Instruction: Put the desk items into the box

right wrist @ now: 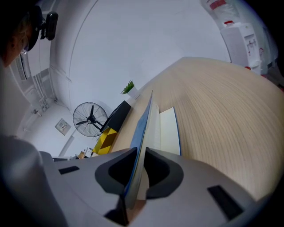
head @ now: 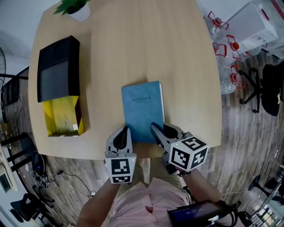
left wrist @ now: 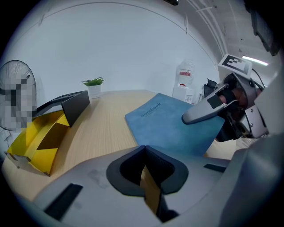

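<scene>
A blue notebook lies on the wooden table near its front edge. My right gripper is shut on the notebook's near edge. In the right gripper view the blue cover runs between the jaws, lifted off the white pages. My left gripper hovers at the notebook's near left corner, its jaws shut with nothing between them. The box, black with a yellow open inside, lies on the table's left side. From the left gripper view, the notebook has the right gripper on it.
A small potted plant stands at the table's far left edge. Plastic bottles and a white box sit on the floor to the right, by a black chair. A fan stands beyond the box.
</scene>
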Motion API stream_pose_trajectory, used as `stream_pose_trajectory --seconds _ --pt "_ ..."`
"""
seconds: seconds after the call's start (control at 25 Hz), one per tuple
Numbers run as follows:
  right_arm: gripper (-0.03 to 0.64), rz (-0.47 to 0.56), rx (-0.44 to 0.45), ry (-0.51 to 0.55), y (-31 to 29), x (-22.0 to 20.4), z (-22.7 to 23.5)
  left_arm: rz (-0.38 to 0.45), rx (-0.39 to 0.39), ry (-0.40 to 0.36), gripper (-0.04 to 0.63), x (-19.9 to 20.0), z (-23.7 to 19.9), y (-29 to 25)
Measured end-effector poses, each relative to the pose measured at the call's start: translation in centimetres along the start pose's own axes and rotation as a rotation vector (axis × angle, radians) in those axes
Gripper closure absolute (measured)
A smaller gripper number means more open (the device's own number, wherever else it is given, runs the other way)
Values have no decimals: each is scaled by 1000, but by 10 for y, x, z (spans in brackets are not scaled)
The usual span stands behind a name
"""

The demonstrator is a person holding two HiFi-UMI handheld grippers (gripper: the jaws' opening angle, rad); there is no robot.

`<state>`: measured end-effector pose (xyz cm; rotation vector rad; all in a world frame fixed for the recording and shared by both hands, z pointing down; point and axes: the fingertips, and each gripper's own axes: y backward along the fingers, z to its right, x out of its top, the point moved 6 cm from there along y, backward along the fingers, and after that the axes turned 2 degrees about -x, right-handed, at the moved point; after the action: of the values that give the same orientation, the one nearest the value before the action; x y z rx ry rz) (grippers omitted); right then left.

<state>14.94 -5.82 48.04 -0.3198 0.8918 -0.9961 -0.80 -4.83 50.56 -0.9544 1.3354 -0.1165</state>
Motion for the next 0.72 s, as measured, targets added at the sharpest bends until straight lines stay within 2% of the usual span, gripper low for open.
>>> stream_pose_trajectory --seconds 0.36,0.48,0.72 --pt "510 17 -112 102 5 -2 6 -31 -5 -10 586 1 1 0" --pt "418 -1 -177 119 8 -5 18 -28 1 -19 586 2 1 0" --pt "350 -24 -185 107 4 -14 22 -26 5 -18 586 2 1 1"
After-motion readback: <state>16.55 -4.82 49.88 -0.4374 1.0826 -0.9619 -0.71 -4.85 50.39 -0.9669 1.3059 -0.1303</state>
